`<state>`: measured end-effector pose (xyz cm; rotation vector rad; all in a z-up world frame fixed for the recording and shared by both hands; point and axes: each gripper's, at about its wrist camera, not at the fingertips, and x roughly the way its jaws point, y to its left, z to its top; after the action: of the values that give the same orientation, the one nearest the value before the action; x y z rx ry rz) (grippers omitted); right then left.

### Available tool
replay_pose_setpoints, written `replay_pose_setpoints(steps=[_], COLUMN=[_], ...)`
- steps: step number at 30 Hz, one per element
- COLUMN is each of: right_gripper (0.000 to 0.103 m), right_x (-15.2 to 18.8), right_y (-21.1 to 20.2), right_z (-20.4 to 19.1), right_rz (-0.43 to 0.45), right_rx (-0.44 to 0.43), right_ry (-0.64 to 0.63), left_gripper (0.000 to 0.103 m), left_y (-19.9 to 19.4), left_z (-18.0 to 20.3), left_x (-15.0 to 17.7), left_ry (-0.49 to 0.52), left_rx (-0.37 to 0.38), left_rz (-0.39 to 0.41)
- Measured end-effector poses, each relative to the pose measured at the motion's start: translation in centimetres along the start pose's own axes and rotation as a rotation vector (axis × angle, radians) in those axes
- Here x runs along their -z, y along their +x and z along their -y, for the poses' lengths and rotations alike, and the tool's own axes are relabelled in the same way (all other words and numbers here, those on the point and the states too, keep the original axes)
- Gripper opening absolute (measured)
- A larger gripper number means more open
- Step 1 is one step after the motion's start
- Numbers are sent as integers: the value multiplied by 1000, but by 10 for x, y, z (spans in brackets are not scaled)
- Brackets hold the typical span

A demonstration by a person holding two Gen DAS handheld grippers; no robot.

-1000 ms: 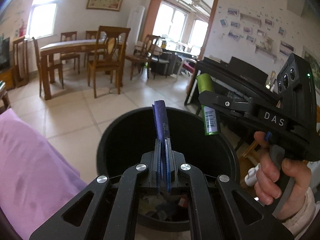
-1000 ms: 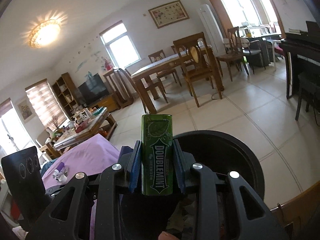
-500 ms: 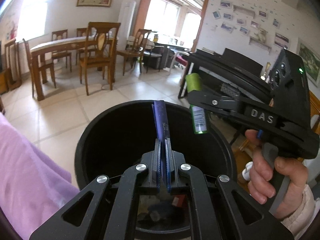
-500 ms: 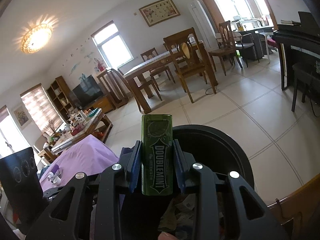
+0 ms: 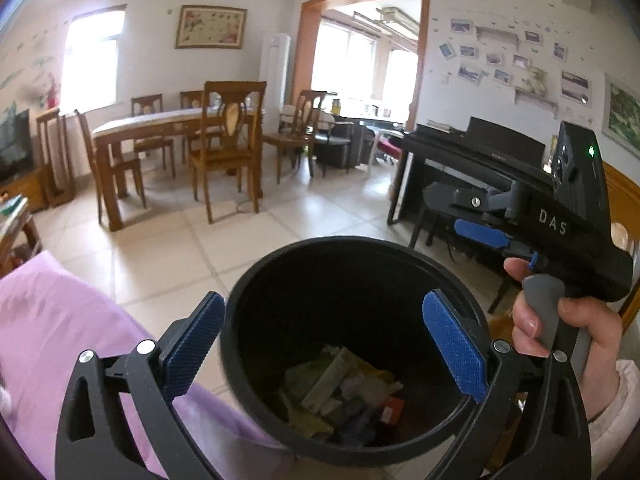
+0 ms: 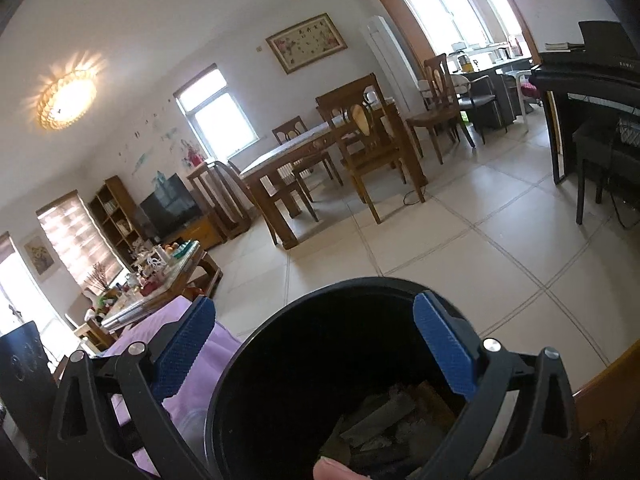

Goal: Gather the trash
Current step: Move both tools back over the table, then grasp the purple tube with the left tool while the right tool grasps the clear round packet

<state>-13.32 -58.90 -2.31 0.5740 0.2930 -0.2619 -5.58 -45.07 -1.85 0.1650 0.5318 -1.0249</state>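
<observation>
- Tiled living-room floor (image 5: 248, 248) runs back to a wooden dining table (image 5: 160, 128) with chairs; a black piano (image 5: 472, 152) stands to the right, and a purple cloth (image 5: 60, 340) lies to the left of the bin.
- Black round bin (image 5: 280, 280) sits directly under both tools, its mouth open upward, touching or just beside the purple cloth.
- Left hand-held gripper (image 5: 326, 346): blue pads spread wide apart over the bin's mouth, with nothing between them.
- Right hand-held gripper (image 6: 316, 350): its pads are likewise wide apart and bare, hovering over the same rim. From the left wrist view its body is seen side-on in the person's right hand (image 5: 560, 332).
- Trash (image 5: 344, 388) lies piled at the bottom of the bin: crumpled paper, flat wrappers, a small orange-red piece and something dark. Individual items are hard to tell apart in the blur.
- Handling, as a judgement: such scraps are light, thin and soft. Wrappers may be slippery and fold under the pads, so any further piece is best pinched across its flat faces near the middle, not by a loose corner.
- Small rigid packs would hold more securely across their narrow sides.
- With both grippers free, the next pieces would have to be sought outside the bin; none is visible within reach.
</observation>
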Motion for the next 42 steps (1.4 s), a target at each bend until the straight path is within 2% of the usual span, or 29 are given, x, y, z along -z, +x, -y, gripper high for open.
replay_pose_setpoints(steps=[7,12,19,24,26,27,29,32,36,38,42], right_gripper=[98,98,98,98,98,98,98,98,98,98,98], right_x=[8,14,36,54,62,64,72,81,97,103,116], right_y=[12,24,51,73,82,84,93,101,110,117,127], right_z=[-18,-38,-86,-130,-153,-158,-182,-209,-243,-260,-291], right_rz=[-44,-87,-171,-243,-272,-281,-312,-344,-386,-403,-436], right_rx=[-2,-17,-79,-158,-196,-207,-245,-287,-324,-337,-371], right_ry=[-32,-64,-141,-218,-256,-266,-304,-355,-415,-452,-525], left_gripper=[97,97,97,96,80,76,61,51,39,29,25], left_y=[-33,-69,-135,-169,-173,-173,-172,-162,-149,-141,-142], left_z=[-39,-96,-216,-311,-340,-357,-380,-409,-422,-422,-416], left_x=[1,6,21,36,41,44,50,54,59,61,67], left_ry=[-40,-115,-314,-425,-451,-471,-493,-510,-509,-505,-493], left_rx=[-79,-186,-375,-542,-574,-578,-584,-567,-533,-532,-536], left_rz=[9,24,45,-9,-52,-78,-126,-185,-230,-247,-253])
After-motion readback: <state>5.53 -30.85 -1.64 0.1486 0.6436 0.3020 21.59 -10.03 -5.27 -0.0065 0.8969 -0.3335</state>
